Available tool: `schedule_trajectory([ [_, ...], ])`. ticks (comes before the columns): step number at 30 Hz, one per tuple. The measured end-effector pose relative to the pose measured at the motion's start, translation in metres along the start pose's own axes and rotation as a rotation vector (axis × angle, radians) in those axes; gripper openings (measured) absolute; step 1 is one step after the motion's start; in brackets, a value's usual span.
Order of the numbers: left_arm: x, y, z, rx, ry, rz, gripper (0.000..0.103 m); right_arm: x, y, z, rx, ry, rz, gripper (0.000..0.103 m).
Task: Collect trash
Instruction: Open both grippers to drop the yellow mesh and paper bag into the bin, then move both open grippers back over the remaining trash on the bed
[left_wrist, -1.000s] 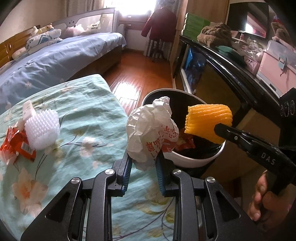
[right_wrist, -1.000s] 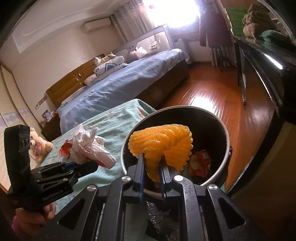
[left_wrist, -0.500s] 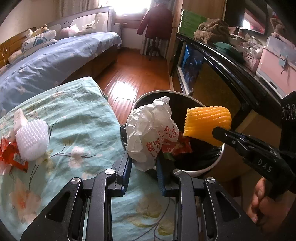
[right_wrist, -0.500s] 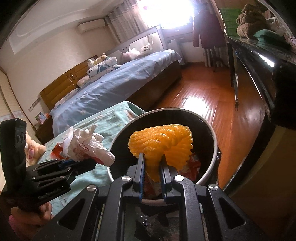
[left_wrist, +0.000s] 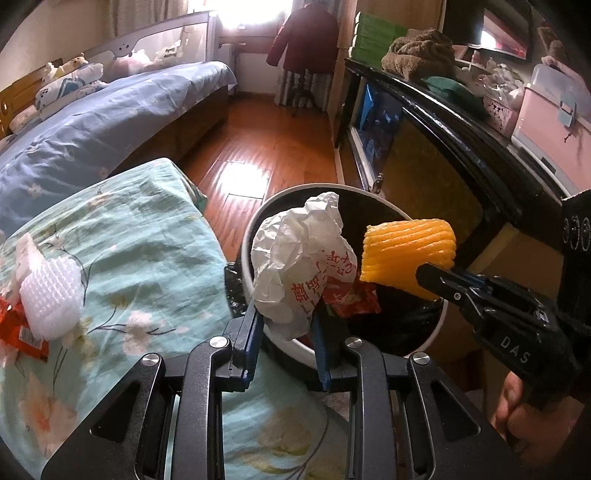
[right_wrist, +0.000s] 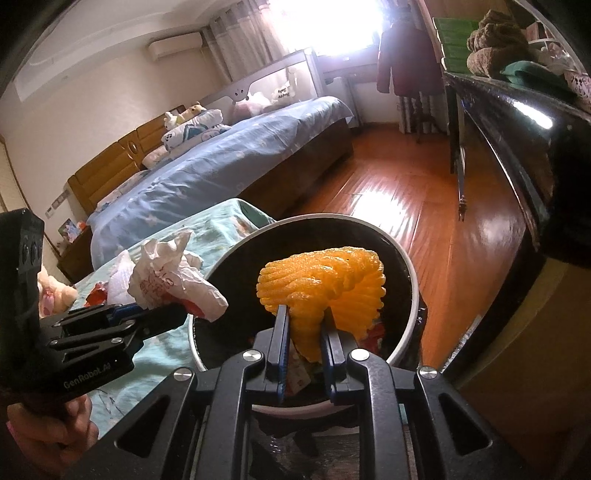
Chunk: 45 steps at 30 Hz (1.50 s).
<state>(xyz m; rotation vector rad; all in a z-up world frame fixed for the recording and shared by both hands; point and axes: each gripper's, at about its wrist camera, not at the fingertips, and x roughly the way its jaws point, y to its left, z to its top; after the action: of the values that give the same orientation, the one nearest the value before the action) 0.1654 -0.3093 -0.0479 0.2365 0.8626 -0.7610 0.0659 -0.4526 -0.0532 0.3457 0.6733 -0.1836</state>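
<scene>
My left gripper (left_wrist: 286, 314) is shut on a crumpled white paper wrapper (left_wrist: 299, 258) with red print, held over the near left rim of the white trash bin (left_wrist: 255, 236). The bin has a black liner and red wrappers inside. My right gripper (right_wrist: 303, 317) holds an orange foam fruit net (right_wrist: 325, 280) above the bin's (right_wrist: 410, 273) opening. Its jaws are opening, and the net still sits pinched between the pads. In the right wrist view the left gripper (right_wrist: 173, 314) and its paper (right_wrist: 162, 277) hang at the bin's left edge.
A white foam net (left_wrist: 48, 295) and a red wrapper (left_wrist: 22, 332) lie on the floral teal cloth (left_wrist: 140, 258) to the left. A blue bed (left_wrist: 92, 129) stands behind, a black cabinet (left_wrist: 443, 129) on the right, with wooden floor (left_wrist: 258, 155) between.
The left gripper has carried the paper wrapper rightwards, from over the cloth to the bin's rim. The right gripper's jaws have parted slightly around the orange net.
</scene>
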Motion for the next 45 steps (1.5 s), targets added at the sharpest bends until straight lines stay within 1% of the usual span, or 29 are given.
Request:
schedule_trajectory([
  [17,0.012,-0.003,0.004,0.015,0.030,-0.003,0.026,0.009,-0.005,0.003,0.006,0.022,-0.011,0.018],
  [19,0.012,-0.004,0.005,0.023,0.031,-0.006,0.031,0.011,-0.007,0.003,0.010,0.025,-0.014,0.019],
  [20,0.012,-0.004,0.005,0.025,0.033,-0.008,0.033,0.012,-0.008,0.003,0.016,0.028,-0.018,0.022],
  [22,0.010,-0.004,0.004,0.027,0.031,-0.003,0.044,0.014,-0.010,0.003,0.029,0.035,-0.021,0.036],
  [23,0.010,-0.004,0.003,0.026,0.028,0.001,0.047,0.015,-0.011,0.003,0.039,0.039,-0.018,0.051],
  [24,0.009,-0.003,0.003,0.023,0.026,0.004,0.051,0.014,-0.013,0.003,0.048,0.040,-0.012,0.054],
  [25,0.008,-0.001,0.002,0.019,0.024,0.004,0.053,0.013,-0.014,0.002,0.053,0.037,-0.009,0.054],
  [29,0.003,0.006,-0.007,0.003,0.017,0.017,0.053,0.010,-0.015,0.000,0.057,0.032,-0.009,0.054],
  [32,-0.003,0.017,-0.018,-0.025,0.010,0.029,0.054,0.007,-0.013,-0.002,0.055,0.030,-0.008,0.054],
  [34,-0.007,0.026,-0.027,-0.052,0.009,0.043,0.057,0.006,-0.010,-0.002,0.053,0.031,-0.002,0.054],
  [35,-0.009,0.031,-0.031,-0.065,0.011,0.046,0.058,0.006,-0.008,-0.002,0.052,0.031,0.001,0.056],
  [37,-0.014,0.040,-0.038,-0.093,0.013,0.050,0.061,0.006,-0.003,-0.003,0.046,0.034,0.014,0.063],
  [38,-0.017,0.045,-0.042,-0.105,0.013,0.054,0.061,0.005,0.001,-0.003,0.042,0.034,0.021,0.071],
  [39,-0.020,0.051,-0.046,-0.114,0.011,0.062,0.062,0.005,0.003,-0.003,0.038,0.034,0.027,0.076],
  [42,-0.032,0.068,-0.057,-0.149,-0.004,0.093,0.064,0.004,0.017,-0.003,0.021,0.029,0.052,0.078],
  [45,-0.044,0.087,-0.068,-0.190,-0.025,0.125,0.070,0.003,0.029,-0.003,0.010,0.029,0.078,0.083],
])
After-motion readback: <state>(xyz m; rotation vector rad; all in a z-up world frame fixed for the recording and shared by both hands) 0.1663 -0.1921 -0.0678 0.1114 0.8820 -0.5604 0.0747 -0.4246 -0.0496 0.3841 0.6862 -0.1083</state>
